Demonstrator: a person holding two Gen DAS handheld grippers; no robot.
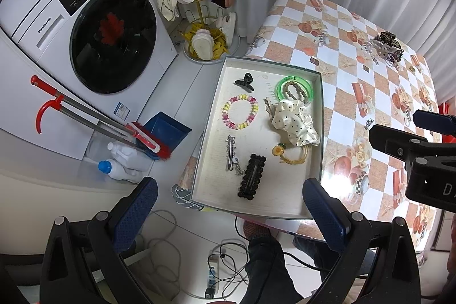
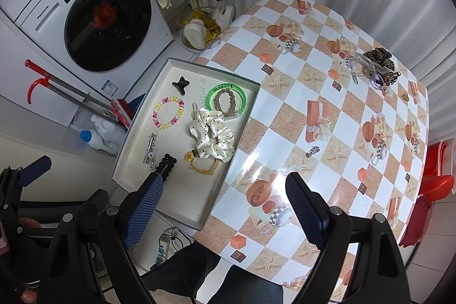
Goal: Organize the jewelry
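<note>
A shallow white tray (image 1: 285, 211) (image 2: 185, 215) sits on the table's left edge. It holds a black claw clip (image 1: 245, 81), a pastel bead bracelet (image 1: 240, 112), a green bangle (image 1: 295, 87), a white dotted scrunchie (image 1: 296, 123) (image 2: 212, 137), a silver clip (image 1: 231, 153), a black barrette (image 1: 252, 175) and a yellow cord (image 1: 293, 154). A pile of clips (image 2: 376, 67) (image 1: 386, 47) lies at the far right of the table; a small silver piece (image 2: 312, 151) lies mid-table. My left gripper (image 1: 229, 207) hovers open over the tray's near end. My right gripper (image 2: 225, 207) is open above the tray's right edge.
The checkered tablecloth (image 2: 327, 104) covers the table. A washing machine (image 1: 85, 33) stands at left, with a red broom and blue dustpan (image 1: 159, 136), detergent bottles (image 1: 122, 161), and a rack of slippers (image 1: 205, 13). Cables and a power strip (image 1: 213, 275) lie on the floor. A red stool (image 2: 439, 178) stands at the right.
</note>
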